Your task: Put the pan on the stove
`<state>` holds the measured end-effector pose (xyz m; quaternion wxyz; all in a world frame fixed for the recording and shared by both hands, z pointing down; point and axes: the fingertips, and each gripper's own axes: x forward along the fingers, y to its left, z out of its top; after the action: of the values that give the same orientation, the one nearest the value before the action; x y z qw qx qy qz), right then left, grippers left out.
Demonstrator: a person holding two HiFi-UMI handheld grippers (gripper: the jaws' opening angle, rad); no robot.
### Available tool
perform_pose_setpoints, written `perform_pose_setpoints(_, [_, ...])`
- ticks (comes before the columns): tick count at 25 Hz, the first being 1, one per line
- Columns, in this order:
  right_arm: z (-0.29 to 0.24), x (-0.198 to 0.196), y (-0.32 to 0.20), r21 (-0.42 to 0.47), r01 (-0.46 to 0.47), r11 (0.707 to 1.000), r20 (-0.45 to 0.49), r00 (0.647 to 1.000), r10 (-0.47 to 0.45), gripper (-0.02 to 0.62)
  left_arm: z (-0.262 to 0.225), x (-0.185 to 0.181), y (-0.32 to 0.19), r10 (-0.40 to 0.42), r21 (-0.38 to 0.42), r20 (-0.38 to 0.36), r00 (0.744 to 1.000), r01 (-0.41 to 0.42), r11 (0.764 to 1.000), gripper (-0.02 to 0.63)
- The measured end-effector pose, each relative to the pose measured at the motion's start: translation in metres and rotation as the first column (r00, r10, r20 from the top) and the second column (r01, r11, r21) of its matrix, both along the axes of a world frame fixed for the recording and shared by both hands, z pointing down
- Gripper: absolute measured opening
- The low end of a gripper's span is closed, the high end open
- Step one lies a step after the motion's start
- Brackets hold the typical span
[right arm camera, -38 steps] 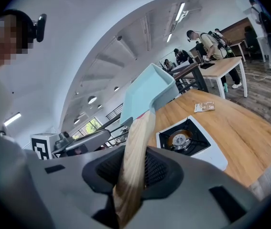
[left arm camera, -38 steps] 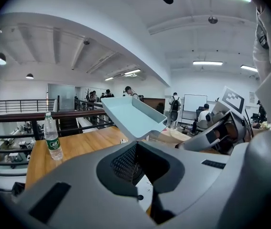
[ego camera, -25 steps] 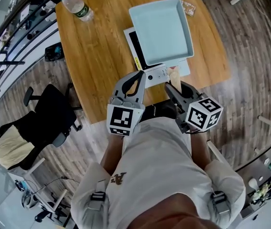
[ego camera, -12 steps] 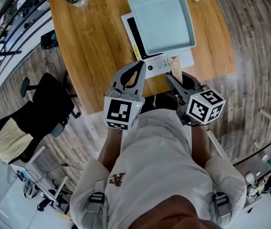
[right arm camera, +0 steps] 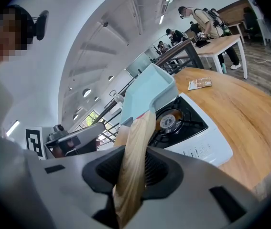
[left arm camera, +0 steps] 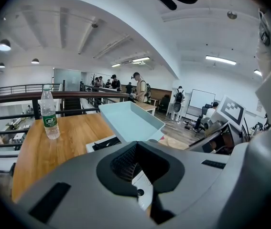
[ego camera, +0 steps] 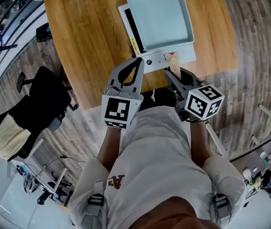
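The pan [ego camera: 159, 18] is light blue and square, with a pale wooden handle [ego camera: 174, 68]. It hangs over the white stove [ego camera: 157, 60] on the wooden table [ego camera: 92, 46]. My right gripper [ego camera: 172, 76] is shut on the handle. In the right gripper view the handle [right arm camera: 136, 147] runs up between the jaws to the pan [right arm camera: 147, 95], with the stove's burner [right arm camera: 168, 121] just beyond. My left gripper [ego camera: 137, 64] hovers beside the stove's near left corner, shut with nothing in it. In the left gripper view the pan [left arm camera: 130, 120] shows ahead, tilted.
A water bottle [left arm camera: 49, 112] stands at the table's far left corner. A small packet [right arm camera: 200, 83] lies on the table beyond the stove. A black office chair [ego camera: 35, 113] stands on the floor left of the table. The table's near edge is right under my grippers.
Both grippers have sunk a little, and the pan has come down with the right one. The head view has shifted, so the table sits higher in the picture. Neither grip has changed.
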<state>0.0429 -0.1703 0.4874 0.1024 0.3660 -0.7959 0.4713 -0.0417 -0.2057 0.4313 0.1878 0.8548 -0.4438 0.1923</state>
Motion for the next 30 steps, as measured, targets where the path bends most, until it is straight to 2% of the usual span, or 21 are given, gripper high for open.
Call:
perform_pose_setpoints(13, [0.033,0.002,-0.003,-0.056,0.008,0.998,-0.017,1.000,-0.009,0.106,0.038,0.003,-0.003,-0.004,-0.073,0.008,1.000,0.004,0.997,0.018])
perform_pose_setpoints(30, [0.066,-0.001,-0.002,-0.131,0.006,0.991,-0.014,1.000,-0.008,0.106,0.065,0.006,-0.003,0.001,-0.128,0.020,1.000,0.001,0.992,0.018])
